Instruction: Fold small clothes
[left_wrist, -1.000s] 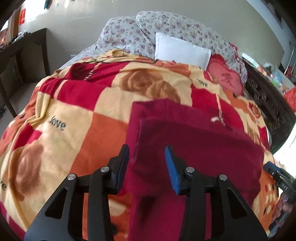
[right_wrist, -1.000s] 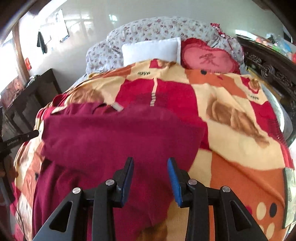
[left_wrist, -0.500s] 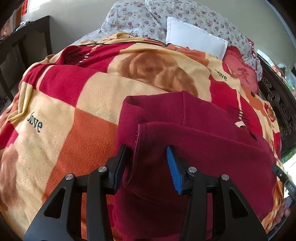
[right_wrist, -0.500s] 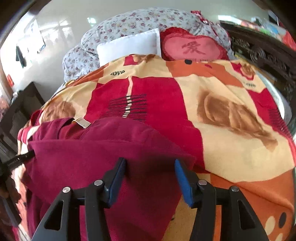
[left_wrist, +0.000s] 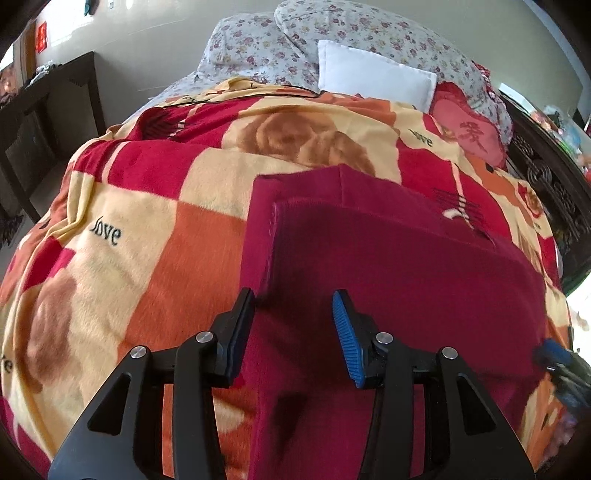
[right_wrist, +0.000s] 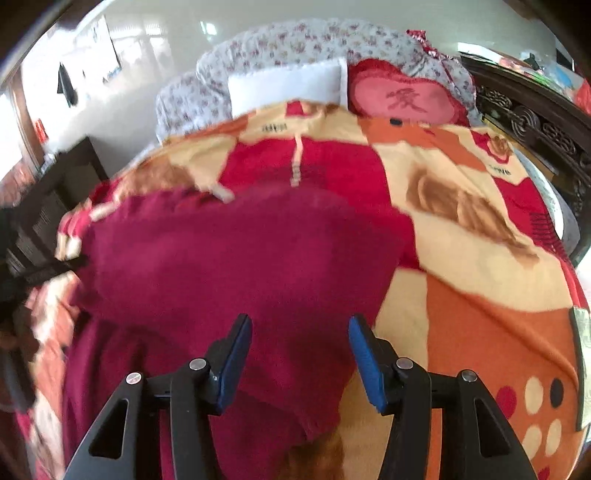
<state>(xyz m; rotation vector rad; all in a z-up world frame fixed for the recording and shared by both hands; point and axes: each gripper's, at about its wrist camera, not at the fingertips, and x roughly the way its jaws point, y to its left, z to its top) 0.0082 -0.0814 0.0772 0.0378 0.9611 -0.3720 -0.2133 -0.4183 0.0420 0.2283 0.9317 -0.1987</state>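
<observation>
Your maroon garment (left_wrist: 388, 266) lies folded on the patterned blanket (left_wrist: 140, 206), filling the lower centre of both frames. Your left gripper (left_wrist: 293, 325) and right gripper (right_wrist: 301, 350) hover over it, fingers spread, pinching nothing.

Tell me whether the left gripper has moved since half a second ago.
Yes. The left gripper has drawn back toward the person: against the white pillow, the maroon garment's folded edge now lies farther ahead of its open jaws.
</observation>
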